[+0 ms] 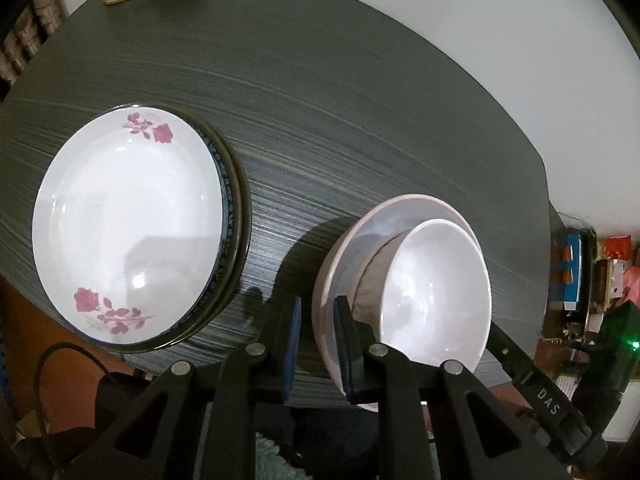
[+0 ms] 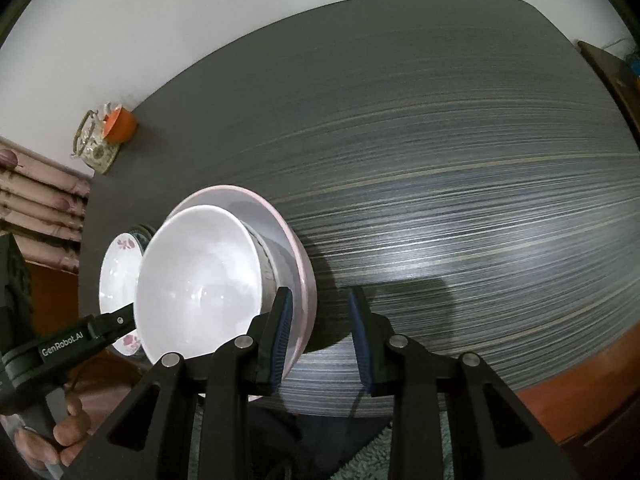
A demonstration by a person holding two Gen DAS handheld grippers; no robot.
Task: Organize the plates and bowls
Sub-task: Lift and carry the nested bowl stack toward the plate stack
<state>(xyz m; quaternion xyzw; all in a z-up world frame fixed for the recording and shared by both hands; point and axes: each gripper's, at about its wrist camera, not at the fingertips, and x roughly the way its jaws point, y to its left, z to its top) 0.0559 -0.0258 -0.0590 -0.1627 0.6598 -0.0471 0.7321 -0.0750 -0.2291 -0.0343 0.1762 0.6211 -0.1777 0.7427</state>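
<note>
Left wrist view shows the sorting well under way: at 9 o'clock on the dark streaked wooden worktop (image 1: 360, 128) sits a stack of plates, topped by a white round plate with pink rose prints (image 1: 128, 224) over a blue-patterned rim and a dark one beneath. Toward 4 o'clock, near the worktop's front edge, a plain white ceramic bowl (image 1: 436, 292) rests inside a shallow pink-rimmed white plate (image 1: 352, 248). The left gripper (image 1: 318, 344) has its blue pads apart, straddling the near rim of that pink-rimmed plate without visibly pinching it. In the right wrist view the right gripper (image 2: 320, 336) is likewise spread wide, one pad just beside the same plate's rim at its 4 o'clock side, the other over bare worktop; neither holds anything. A person's hand (image 2: 52, 436) grips the left tool's handle at 8 o'clock. As I judge it, the plates are mostly gathered, while the bowl and its underplate remain mixed; separating them, with the plate going to the stack, looks like what is left. A floral ceramic ornament (image 2: 94, 146) and orange cup (image 2: 120, 124) stand at the far corner, untouched.
</note>
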